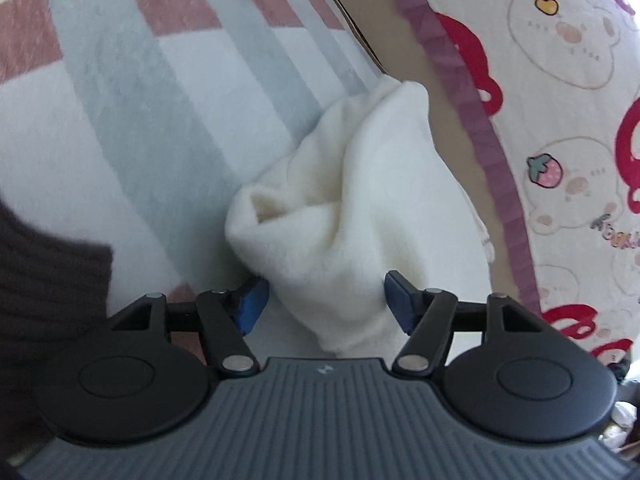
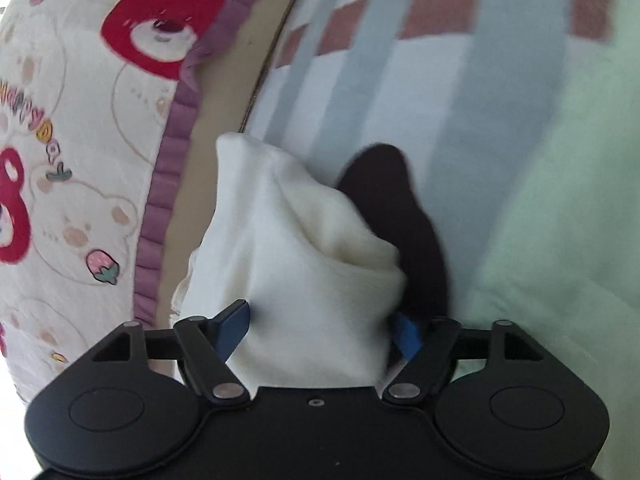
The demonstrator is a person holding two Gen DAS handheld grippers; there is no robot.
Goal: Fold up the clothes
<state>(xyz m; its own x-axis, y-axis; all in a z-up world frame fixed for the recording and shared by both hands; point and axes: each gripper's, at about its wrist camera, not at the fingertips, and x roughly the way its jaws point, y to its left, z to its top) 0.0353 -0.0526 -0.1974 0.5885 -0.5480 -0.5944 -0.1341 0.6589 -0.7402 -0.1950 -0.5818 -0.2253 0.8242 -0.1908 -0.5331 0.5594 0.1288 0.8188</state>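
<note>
Gripping white cloth [image 1: 352, 200]: left hand-held gripper [image 1: 326, 300] | right hand-held gripper [image 2: 320, 332] spread wide, cloth loose between | green bedding [image 2: 560, 240] (right view only)

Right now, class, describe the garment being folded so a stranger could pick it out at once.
Start at the blue, white and pink checked bedspread. Beside the bear-print quilt lies the cream fleece garment, bunched between both grippers. It alone is plain, pale and fluffy.

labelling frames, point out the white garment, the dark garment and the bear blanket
white garment [image 1: 344, 208]: left wrist view, bunched middle.
dark garment [image 2: 404, 208]: right wrist view, upper part.
bear blanket [image 2: 80, 128]: right wrist view, cream printed area.
</note>
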